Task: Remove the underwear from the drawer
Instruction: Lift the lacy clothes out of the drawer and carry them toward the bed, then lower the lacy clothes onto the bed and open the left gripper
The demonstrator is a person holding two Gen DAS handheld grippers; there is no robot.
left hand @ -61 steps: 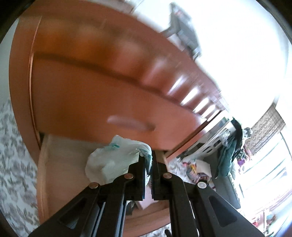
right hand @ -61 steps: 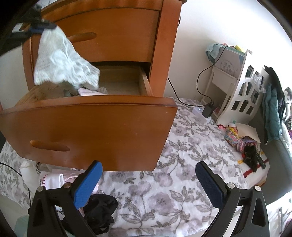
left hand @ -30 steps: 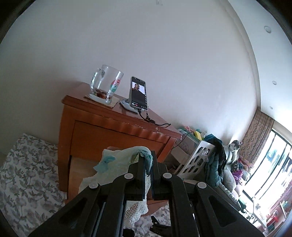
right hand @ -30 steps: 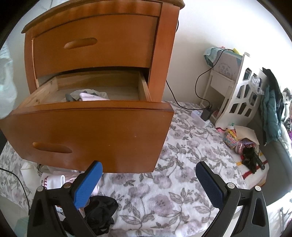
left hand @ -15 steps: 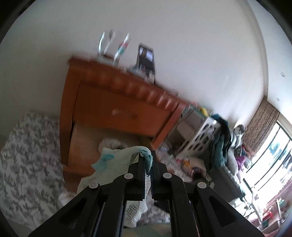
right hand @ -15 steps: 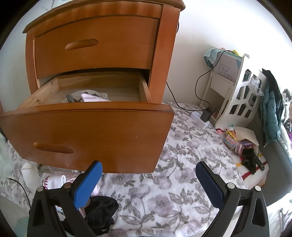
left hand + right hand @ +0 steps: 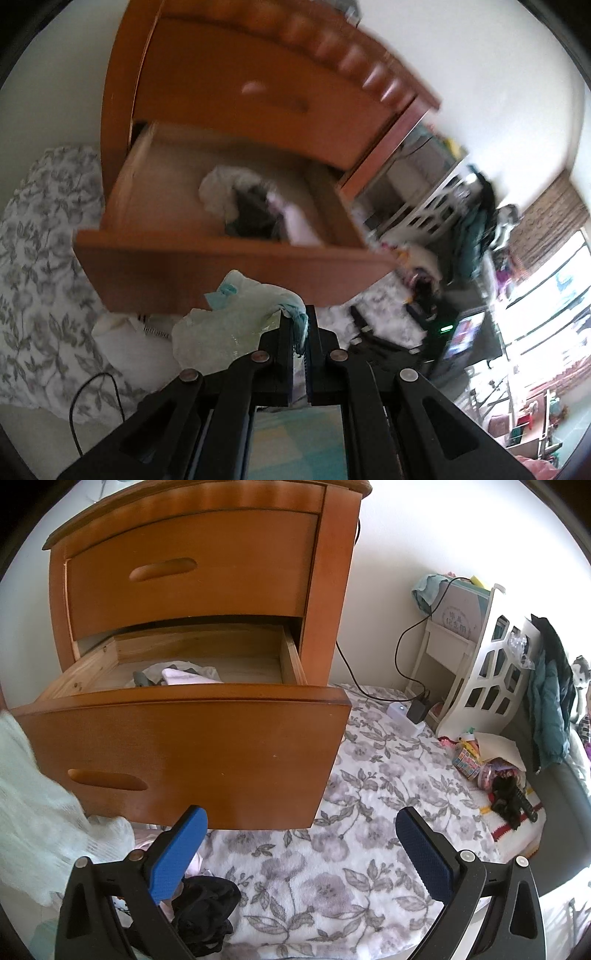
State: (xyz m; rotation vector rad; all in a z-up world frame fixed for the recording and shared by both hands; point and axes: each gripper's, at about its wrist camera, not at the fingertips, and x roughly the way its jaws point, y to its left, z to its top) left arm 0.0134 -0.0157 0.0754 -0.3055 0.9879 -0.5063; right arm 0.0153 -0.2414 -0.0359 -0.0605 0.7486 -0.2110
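Floral blanket (image 7: pixel 369 794) spread as the ground, wooden nightstand (image 7: pixel 207 572) standing on it at ten o'clock, black garment (image 7: pixel 207 912) lying at seven o'clock, white charger block (image 7: pixel 404 716) at one o'clock, colourful clutter pile (image 7: pixel 484 760) at three o'clock

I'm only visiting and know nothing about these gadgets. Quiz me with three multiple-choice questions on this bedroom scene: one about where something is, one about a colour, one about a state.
1. Where is the black garment?
A. in the drawer
B. on the floral blanket
C. on top of the nightstand

2. What colour are the right gripper's pads?
A. blue
B. red
C. yellow

3. How is the left gripper?
A. open, empty
B. shut on cloth
C. out of view

Answers:
1 B: the black garment lies on the floral blanket, below the open lower drawer.
2 A: the right gripper has blue pads.
3 B: the left gripper pinches the pale green underwear.
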